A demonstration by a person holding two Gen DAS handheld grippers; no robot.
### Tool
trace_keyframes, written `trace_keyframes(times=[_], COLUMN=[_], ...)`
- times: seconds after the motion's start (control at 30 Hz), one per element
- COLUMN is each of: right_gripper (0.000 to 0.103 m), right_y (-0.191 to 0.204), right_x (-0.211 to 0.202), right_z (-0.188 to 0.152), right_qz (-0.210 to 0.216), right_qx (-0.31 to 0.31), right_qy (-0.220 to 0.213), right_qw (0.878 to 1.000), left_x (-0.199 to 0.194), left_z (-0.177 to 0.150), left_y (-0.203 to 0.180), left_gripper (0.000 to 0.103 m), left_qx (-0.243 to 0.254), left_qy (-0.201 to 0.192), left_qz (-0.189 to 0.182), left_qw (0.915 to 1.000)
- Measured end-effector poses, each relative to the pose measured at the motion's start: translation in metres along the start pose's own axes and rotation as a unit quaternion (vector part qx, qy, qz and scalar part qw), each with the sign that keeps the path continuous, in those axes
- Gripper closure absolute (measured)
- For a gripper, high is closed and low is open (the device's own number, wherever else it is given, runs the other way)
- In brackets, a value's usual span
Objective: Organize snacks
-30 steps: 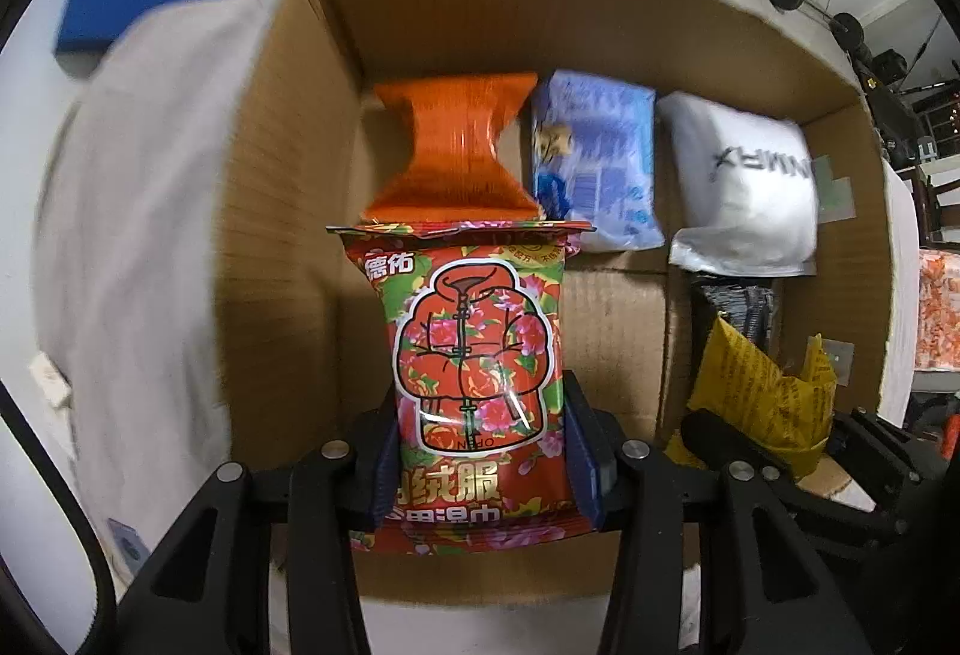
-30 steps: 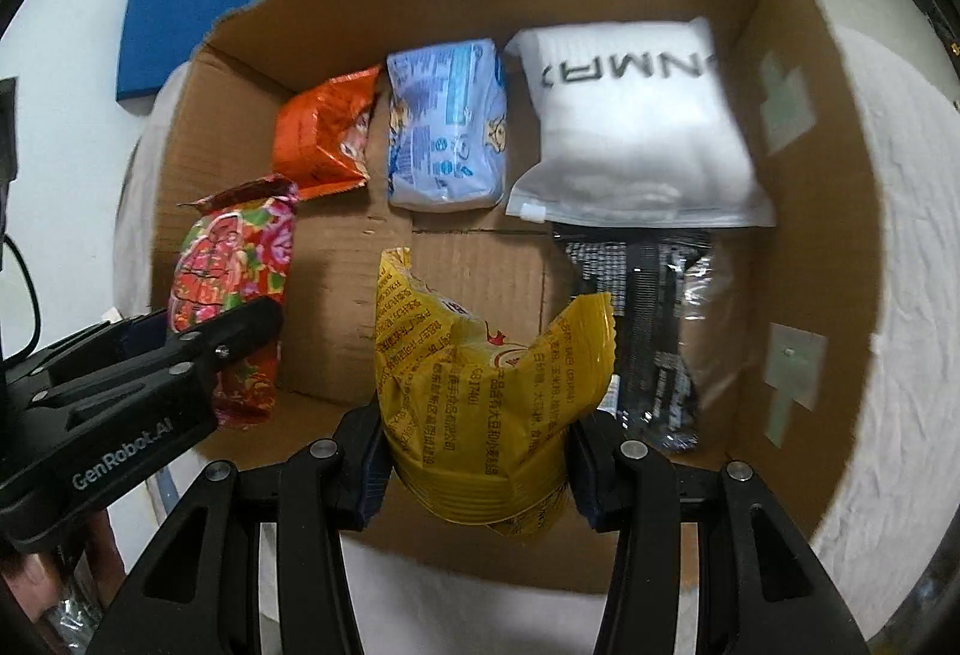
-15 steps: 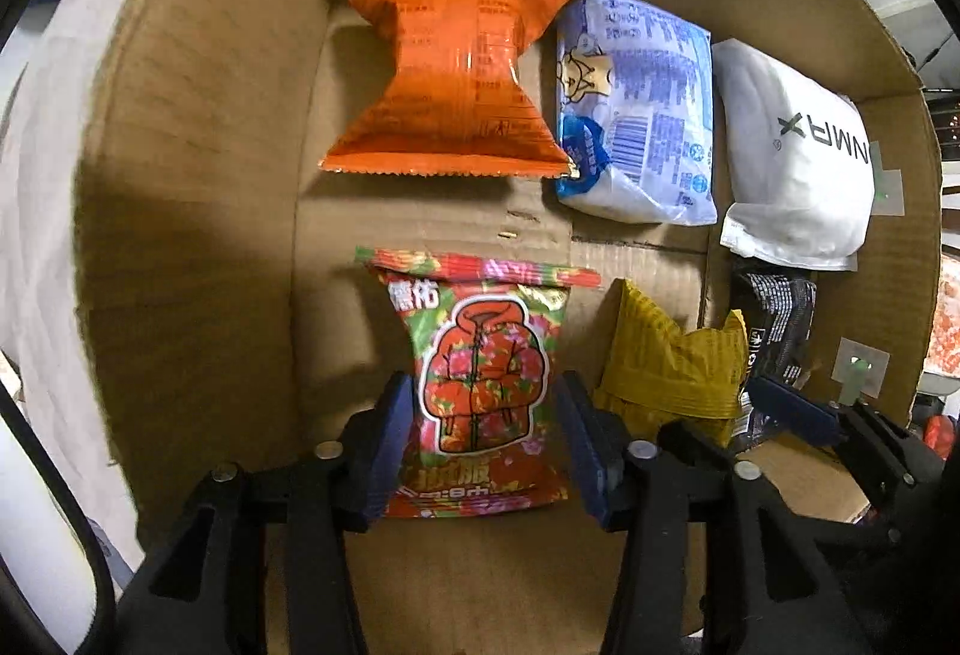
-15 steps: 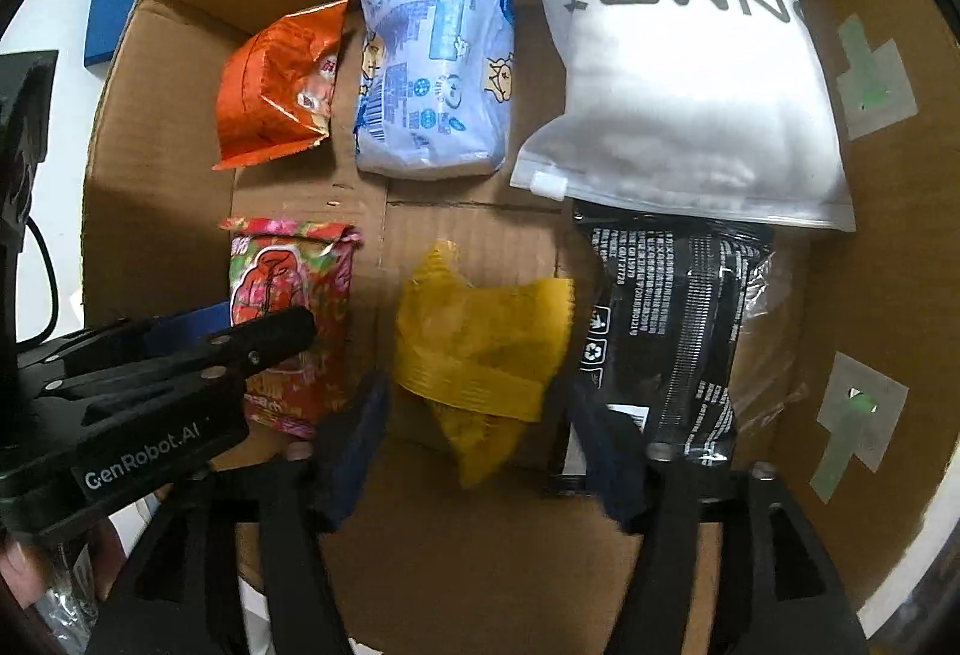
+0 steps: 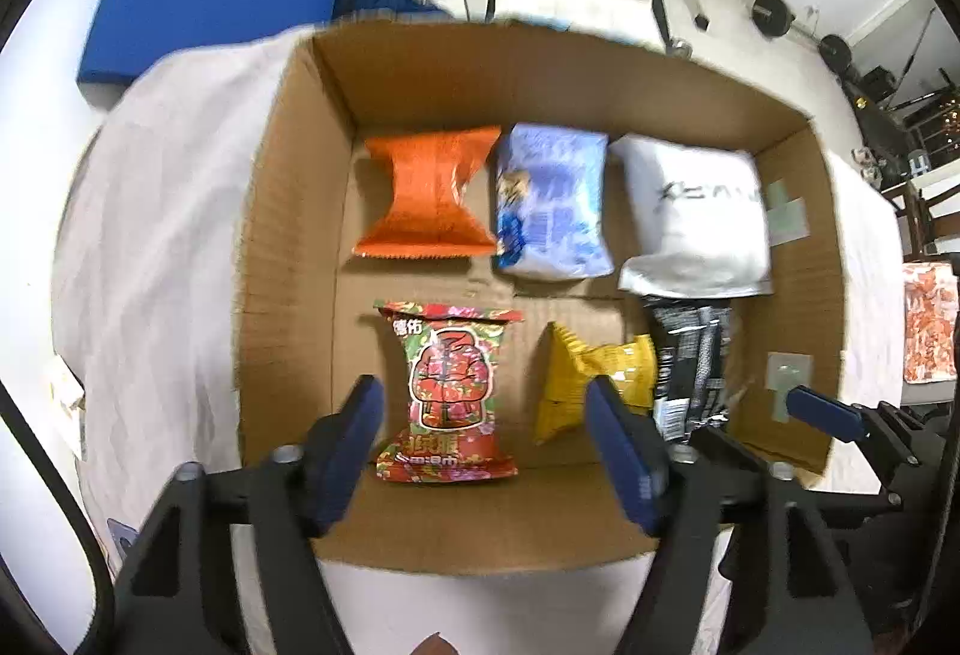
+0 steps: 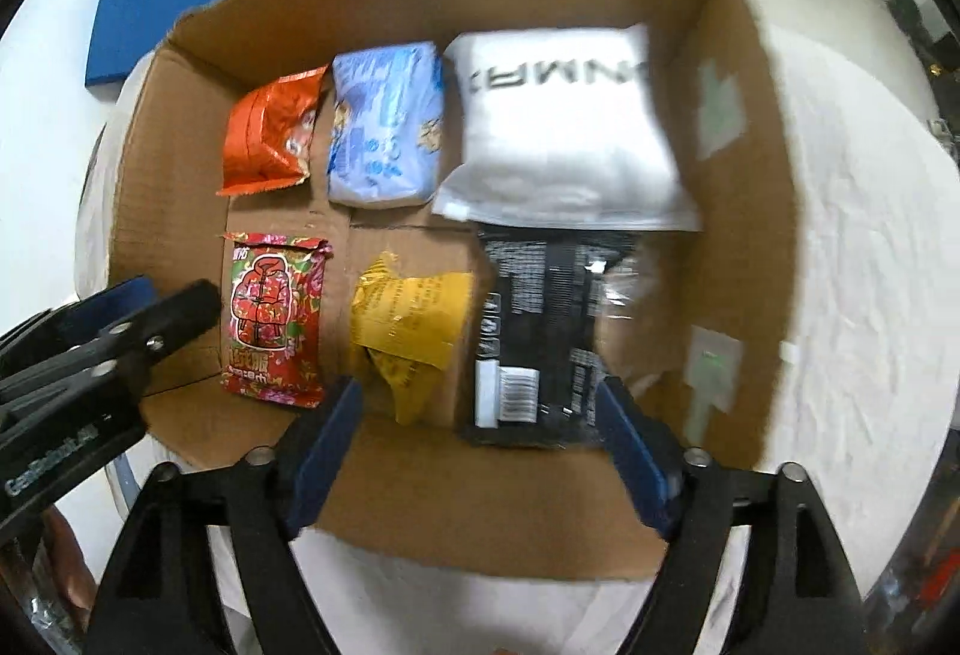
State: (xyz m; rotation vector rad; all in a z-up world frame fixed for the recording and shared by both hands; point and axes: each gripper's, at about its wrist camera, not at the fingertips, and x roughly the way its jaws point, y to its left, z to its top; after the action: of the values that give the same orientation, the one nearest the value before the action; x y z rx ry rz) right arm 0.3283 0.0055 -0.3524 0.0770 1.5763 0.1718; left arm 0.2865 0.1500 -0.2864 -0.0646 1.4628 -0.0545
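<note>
1. Release step: left gripper (image 5: 483, 439) and right gripper (image 6: 477, 445) both have jaws opening, nothing clasped; red floral foil snack packet (image 5: 451, 394) and crumpled yellow snack bag (image 6: 408, 334) lie in the brown cardboard box (image 5: 288, 295).
2. Next, probably: lift clear, fetch another snack.
3. A second ago both packets were clamped, above the box floor.

Six snack packets lie flat in two rows on the floor of the cardboard box (image 5: 288, 259), which stands on a cloth-covered surface (image 5: 162, 211). Along the far wall, from the left corner to the right: a crimped packet (image 5: 429, 196), a biscuit pack (image 5: 555, 208) and a pouch (image 5: 696, 217). Along the near wall: a flowered packet (image 5: 450, 385), a crumpled bag (image 5: 591, 379) and a barcoded pack (image 5: 690, 367), the last against the pouch's near edge.
</note>
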Motion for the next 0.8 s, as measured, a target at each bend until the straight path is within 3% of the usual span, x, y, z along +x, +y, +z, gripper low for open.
trace_keyframes(times=[0.07,0.13,0.23,0.6,0.8], right_gripper=[0.008,0.000,0.000,0.000,0.000], right_y=[-0.005,-0.008,-0.017,-0.034,-0.035], right_x=[-0.012,-0.024,-0.043,-0.080,-0.128], right_z=[-0.005,-0.011,-0.022,-0.042,-0.070], right_qz=[-0.005,-0.020,-0.033,-0.039,-0.040], right_qx=[0.004,0.007,0.011,0.029,0.025], right_qy=[-0.009,-0.020,-0.038,-0.063,-0.092], right_qw=[1.000,1.000,0.999,0.997,0.995], left_x=[-0.012,-0.023,-0.032,-0.063,-0.117], left_z=[-0.004,-0.009,-0.013,-0.029,-0.057], left_y=[0.000,-0.003,-0.004,-0.013,-0.029], left_gripper=[0.027,0.011,0.004,0.003,0.003], left_qx=[0.003,0.004,0.006,0.005,0.008], left_qy=[-0.012,-0.023,-0.039,-0.073,-0.102], left_qz=[0.002,0.008,0.025,0.034,0.039], left_qw=[0.9999,0.9997,0.9989,0.9967,0.9940])
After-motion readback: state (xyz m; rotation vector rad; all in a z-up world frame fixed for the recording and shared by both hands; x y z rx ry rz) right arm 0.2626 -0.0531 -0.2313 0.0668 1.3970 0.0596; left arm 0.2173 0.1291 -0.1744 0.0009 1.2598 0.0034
